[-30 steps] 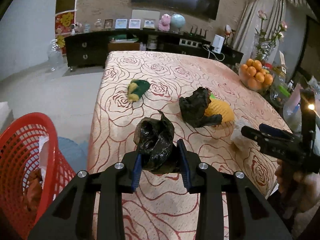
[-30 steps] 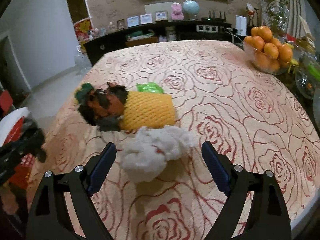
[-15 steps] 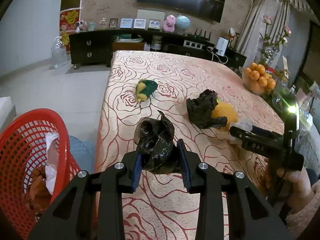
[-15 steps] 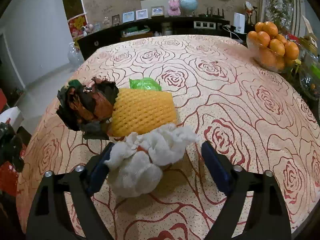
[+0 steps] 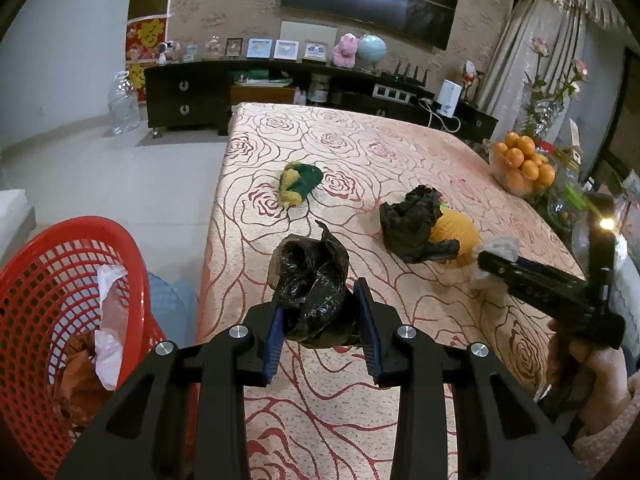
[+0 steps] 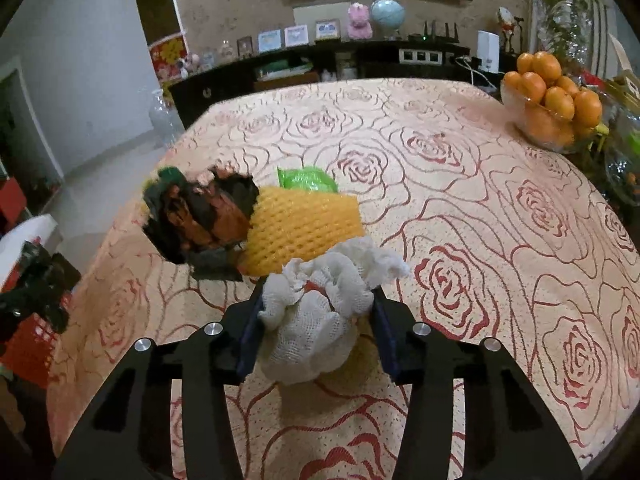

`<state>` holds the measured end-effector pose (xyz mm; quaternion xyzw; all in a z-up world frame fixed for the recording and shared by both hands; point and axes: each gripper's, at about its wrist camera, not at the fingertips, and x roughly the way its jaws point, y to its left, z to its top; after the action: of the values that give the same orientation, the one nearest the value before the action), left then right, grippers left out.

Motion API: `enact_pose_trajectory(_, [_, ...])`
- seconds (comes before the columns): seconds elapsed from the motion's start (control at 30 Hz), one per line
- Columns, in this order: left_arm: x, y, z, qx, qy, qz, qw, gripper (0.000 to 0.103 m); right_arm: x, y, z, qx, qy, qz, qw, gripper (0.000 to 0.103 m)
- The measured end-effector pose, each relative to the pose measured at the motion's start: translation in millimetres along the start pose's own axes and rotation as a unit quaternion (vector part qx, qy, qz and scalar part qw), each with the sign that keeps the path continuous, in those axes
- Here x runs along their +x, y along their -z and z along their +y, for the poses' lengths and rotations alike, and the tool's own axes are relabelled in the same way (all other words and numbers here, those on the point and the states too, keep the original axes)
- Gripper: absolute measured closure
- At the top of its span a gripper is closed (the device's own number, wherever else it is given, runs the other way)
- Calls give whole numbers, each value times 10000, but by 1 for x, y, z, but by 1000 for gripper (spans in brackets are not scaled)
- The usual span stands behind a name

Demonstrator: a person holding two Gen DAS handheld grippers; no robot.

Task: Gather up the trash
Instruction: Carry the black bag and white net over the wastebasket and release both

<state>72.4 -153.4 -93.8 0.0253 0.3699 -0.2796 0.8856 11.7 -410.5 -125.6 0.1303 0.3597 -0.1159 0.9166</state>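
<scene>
My left gripper (image 5: 320, 334) is shut on a crumpled black plastic bag (image 5: 310, 280) and holds it above the table's near left part. My right gripper (image 6: 316, 334) is shut on a white foam net wad (image 6: 320, 312) on the table; it also shows in the left wrist view (image 5: 496, 258). Behind the wad lie a yellow foam net (image 6: 302, 224), a second black bag (image 6: 200, 216) and a green wrapper (image 6: 306, 178). A green and yellow scrap (image 5: 298, 182) lies further back. A red mesh basket (image 5: 48, 280) with some trash stands on the floor at left.
The table has a rose-patterned cloth (image 5: 360, 148). A glass bowl of oranges (image 6: 554, 106) stands at the right edge, with vases and clutter behind it. A dark sideboard (image 5: 188, 98) runs along the far wall. A plastic water jug (image 5: 124, 106) stands on the floor.
My right gripper has moved forward around the white wad and shut on it. My left gripper has kept hold of the black bag and shifted slightly, bringing more of the basket into view.
</scene>
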Motion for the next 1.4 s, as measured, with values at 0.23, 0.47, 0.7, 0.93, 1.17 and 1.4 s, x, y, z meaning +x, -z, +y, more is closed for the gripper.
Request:
enact_pose_trajectory(0.23, [-3, -2, 0, -10, -39, -39, 10000, 72, -22, 0, 4, -40, -128, -271, 9995, 57])
enact_pose_trajectory(0.47, [-19, -2, 2, -64, -133, -183, 9997, 72, -33, 2, 13, -170, -216, -348, 9990, 57])
enact_pose_trajectory(0.7, [-49, -2, 13, -133, -483, -467, 9977, 72, -41, 5, 27, -367, -238, -421, 9982, 57])
enact_pose_trajectory(0.93, [-74, -7, 32, -250, -813, -672, 9941, 72, -52, 3, 42, -481, -342, -536, 9968, 57])
enact_pose_trajectory(1.17, [-92, -7, 57, -424, -1179, -737, 9894, 72, -62, 0, 66, -627, -571, -598, 9946, 57])
enact_pose_trajectory(1.4, [-110, -5, 87, -635, -1531, -848, 9825, 72, -68, -2, 99, -836, -883, -562, 9910, 57])
